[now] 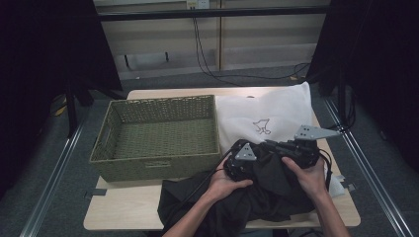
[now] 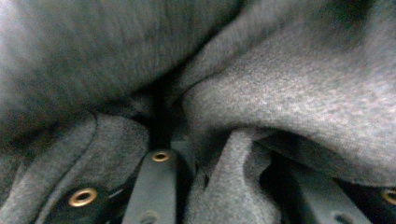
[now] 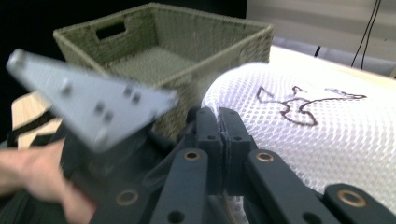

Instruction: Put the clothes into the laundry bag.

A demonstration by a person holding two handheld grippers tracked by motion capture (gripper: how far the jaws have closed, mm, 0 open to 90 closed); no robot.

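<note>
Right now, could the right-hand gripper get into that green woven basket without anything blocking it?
Probably yes. The right gripper, jaws shut, sits over the dark grey garment beside the white mesh bag. The green woven basket is open-topped and close by; the left gripper between them may need passing.

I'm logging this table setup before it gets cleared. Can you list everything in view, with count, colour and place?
Woven basket: one, olive green, nothing inside, on the left half of the table.
White mesh bag: one, white with a dark line drawing, on the right of the table, right beside the basket.
Dark garment: one, dark grey, bunched at the near edge of the table under the hands.
Table: one, light wood.
Cables: several, black, on the floor and wall behind the table.
Left gripper: one, black with a grey plate, jaws buried in the dark garment.
Right gripper: one, black with a grey plate, jaws shut, by the white mesh bag.
Hands: two, one holding each gripper.
</note>
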